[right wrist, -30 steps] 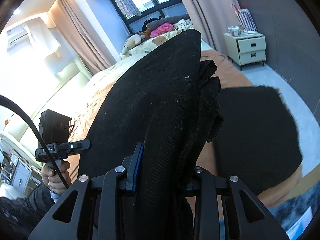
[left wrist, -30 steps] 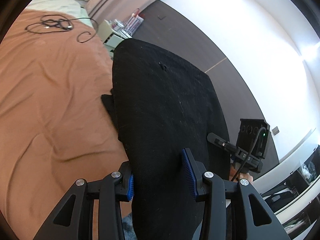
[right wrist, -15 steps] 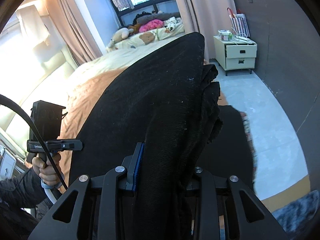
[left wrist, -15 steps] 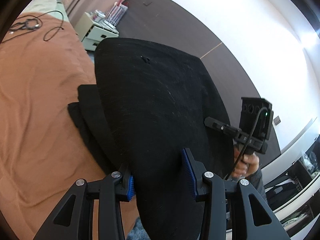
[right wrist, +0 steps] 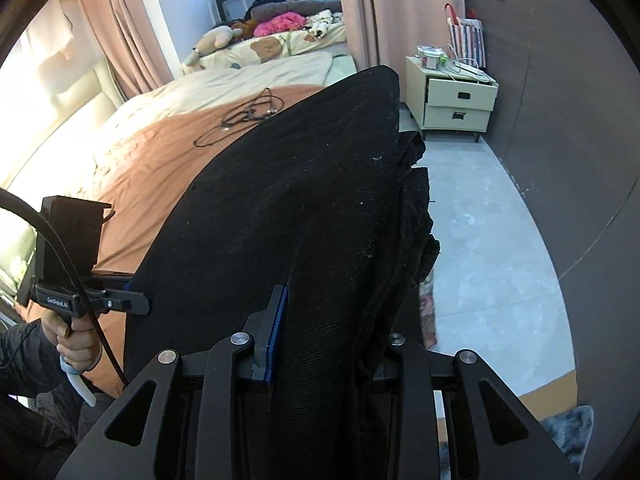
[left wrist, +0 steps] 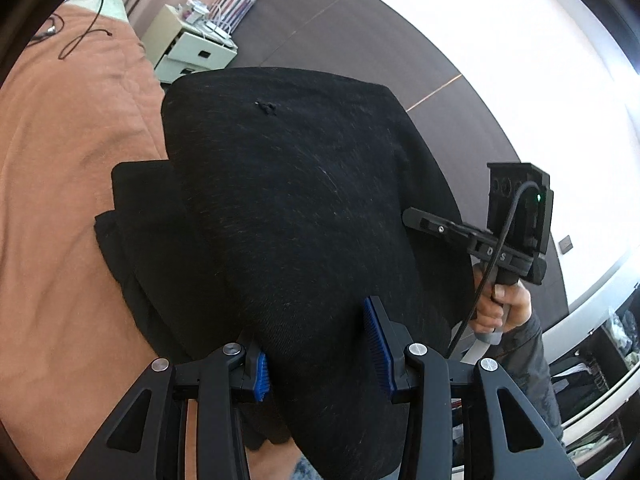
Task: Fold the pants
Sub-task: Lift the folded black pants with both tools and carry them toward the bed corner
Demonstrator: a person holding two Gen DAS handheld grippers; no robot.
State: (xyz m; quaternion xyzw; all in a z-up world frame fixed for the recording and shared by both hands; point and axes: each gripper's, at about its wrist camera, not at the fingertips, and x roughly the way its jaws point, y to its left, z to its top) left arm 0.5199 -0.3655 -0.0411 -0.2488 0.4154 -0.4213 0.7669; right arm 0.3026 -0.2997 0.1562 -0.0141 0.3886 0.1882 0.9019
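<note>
The black pants (left wrist: pixel 296 200) are held up between both grippers, stretched over the foot of the bed. My left gripper (left wrist: pixel 320 352) is shut on one end of the pants; the cloth bulges between its blue pads (left wrist: pixel 376 344). My right gripper (right wrist: pixel 324 340) is shut on the other end of the pants (right wrist: pixel 304 208), with bunched folds hanging on its right side. A lower layer of the pants (left wrist: pixel 132 248) lies on the brown blanket. Each gripper shows in the other's view: the right one (left wrist: pixel 424 224), the left one (right wrist: pixel 120 302).
A bed with a brown blanket (left wrist: pixel 60 160) (right wrist: pixel 152 160) carries a black cable (right wrist: pixel 248 114). A cream nightstand (right wrist: pixel 452 100) (left wrist: pixel 192 48) stands by the dark wall. Grey floor (right wrist: pixel 488 248) lies to the right. Soft toys and bedding (right wrist: pixel 264 36) lie by the window.
Both grippers have swung with the pants away from over the bed toward its foot. The lower layer now shows more on the blanket; the right wrist view now looks across the floor.
</note>
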